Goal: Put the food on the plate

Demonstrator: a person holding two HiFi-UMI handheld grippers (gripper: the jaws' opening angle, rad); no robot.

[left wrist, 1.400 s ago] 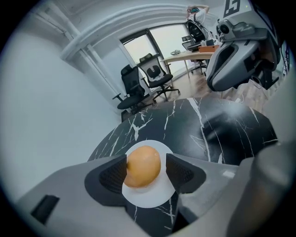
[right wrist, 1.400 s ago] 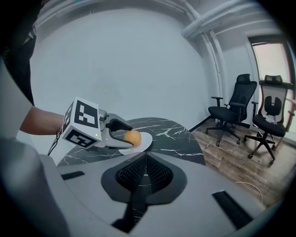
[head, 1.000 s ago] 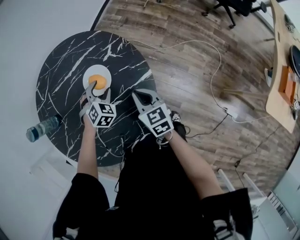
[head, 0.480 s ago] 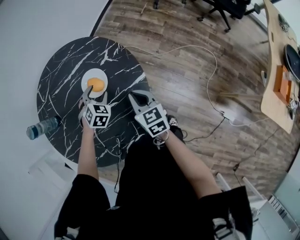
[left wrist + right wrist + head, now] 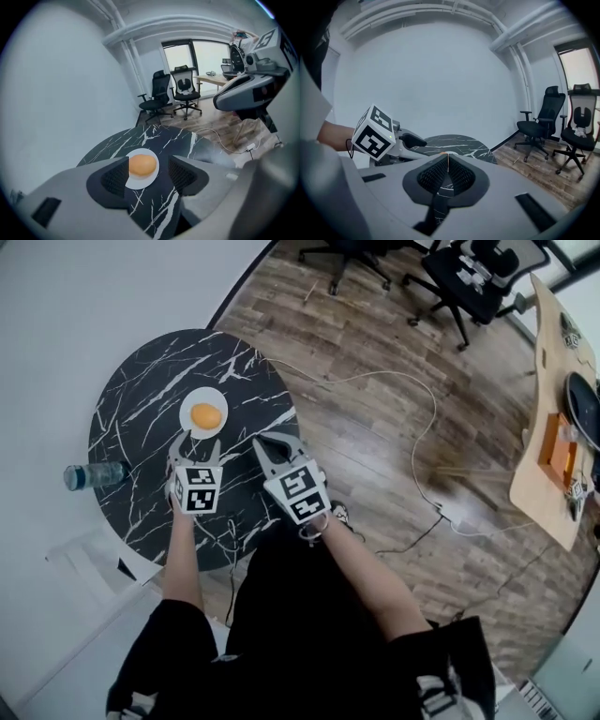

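Bottle (image 5: 94,474) at the table's left edge. Round black marble table (image 5: 141,409). Orange bun (image 5: 205,415) sits on the white plate (image 5: 185,414), mid-table. Left gripper (image 5: 196,441) just short of the plate, jaws apart, gripping nothing, bun beyond the tips. Right gripper (image 5: 272,441) beside it, jaws pressed together, empty. Office chairs (image 5: 469,277) far right.

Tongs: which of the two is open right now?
The left tongs: jaws apart and empty, with the orange bun on the white plate showing beyond the gap. The right tongs are shut tight on nothing.
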